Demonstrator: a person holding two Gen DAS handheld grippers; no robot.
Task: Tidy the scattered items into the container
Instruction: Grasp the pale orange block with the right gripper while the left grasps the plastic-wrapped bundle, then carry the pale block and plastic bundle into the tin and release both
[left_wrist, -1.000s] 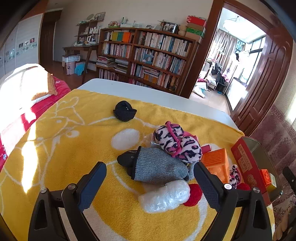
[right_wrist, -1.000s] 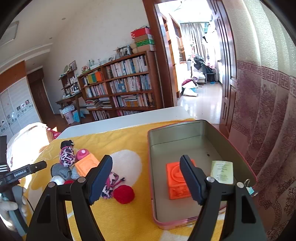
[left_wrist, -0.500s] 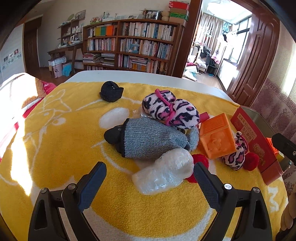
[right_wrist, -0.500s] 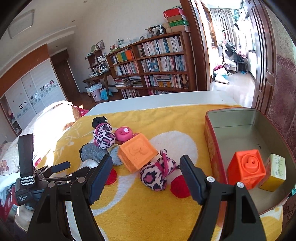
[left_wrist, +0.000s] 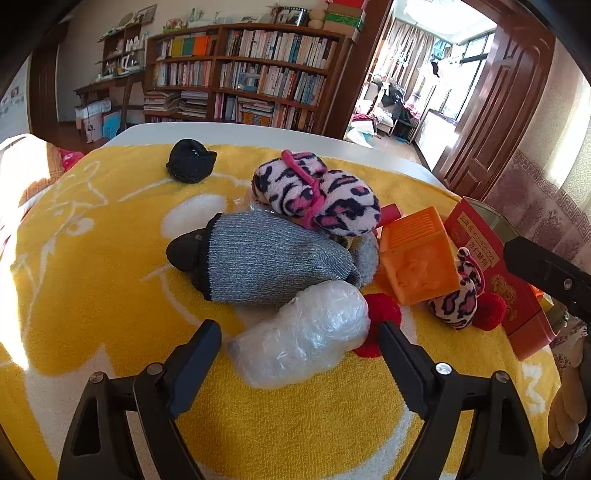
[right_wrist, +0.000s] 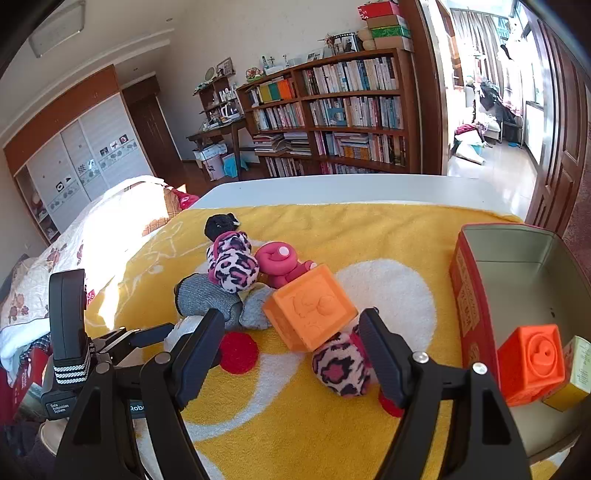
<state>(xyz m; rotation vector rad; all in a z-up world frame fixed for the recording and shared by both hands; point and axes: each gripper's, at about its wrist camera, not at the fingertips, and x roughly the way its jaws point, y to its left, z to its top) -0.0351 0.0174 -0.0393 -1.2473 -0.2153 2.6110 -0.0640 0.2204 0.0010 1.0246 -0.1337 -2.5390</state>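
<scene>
— Where's the tin (right_wrist: 517, 258)?
— On the yellow towel (left_wrist: 92, 258)'s edge, an orange-red block (right_wrist: 532, 363) inside it.
— And the rest?
— Just beside the tin: an orange cube (right_wrist: 310, 306) and leopard socks (right_wrist: 341, 365).
— The grippers?
— The left gripper (left_wrist: 299, 350) is closing around a plastic-wrapped bundle (left_wrist: 303, 336), pads not touching. The right gripper (right_wrist: 291, 332) gapes apart at the cube.

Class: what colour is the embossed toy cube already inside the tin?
Bright orange-red embossed toy cube, clearest in the right wrist view.
</scene>
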